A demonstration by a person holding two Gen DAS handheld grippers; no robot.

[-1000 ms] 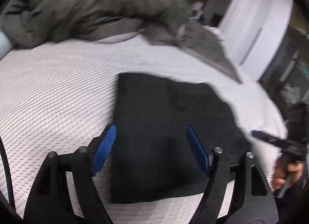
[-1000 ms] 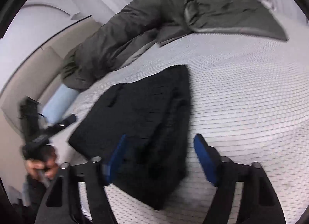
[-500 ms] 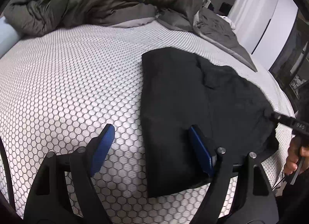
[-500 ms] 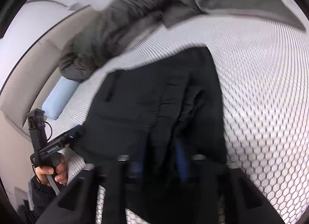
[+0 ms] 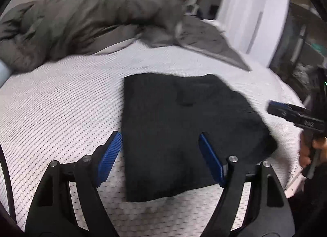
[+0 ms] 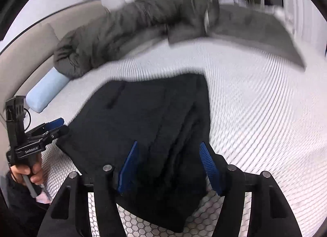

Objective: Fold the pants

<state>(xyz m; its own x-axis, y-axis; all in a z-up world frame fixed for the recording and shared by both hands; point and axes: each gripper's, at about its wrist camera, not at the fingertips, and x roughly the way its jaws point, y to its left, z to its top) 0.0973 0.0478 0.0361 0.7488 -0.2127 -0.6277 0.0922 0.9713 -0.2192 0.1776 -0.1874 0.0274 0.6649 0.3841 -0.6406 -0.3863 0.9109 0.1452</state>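
Since a moment ago, the right gripper point(image 6: 169, 167) has let go of the pants: its jaws were pinched on the dark cloth and are now opening, with the near edge of the garment lying loosely between the blue pads point(image 6: 210, 167) rather than clamped. Both views have also pulled back slightly, so more of the bed shows.

Black pants point(image 5: 184, 132) lie folded into a compact, roughly rectangular bundle on the white honeycomb-patterned bed point(image 5: 61, 110). One corner on the right of the left wrist view is uneven and ragged. A rumpled grey duvet point(image 5: 85, 24) is heaped along the far side of the bed, well apart from the pants, and a pale blue bolster point(image 6: 47, 93) sits by the headboard.

The fold appears nearly finished. To do this step well, the person would likely tidy the ragged corner and press the layers flat, gripping only the top edge so the lower layers do not drag.

The left gripper point(image 5: 161, 159) hovers over the near edge of the bundle with its jaws spread wide and nothing in them; one pad sits over bare mattress, the other over the cloth. A hand point(image 6: 26, 172) holding that tool is visible at the left edge of the right wrist view.
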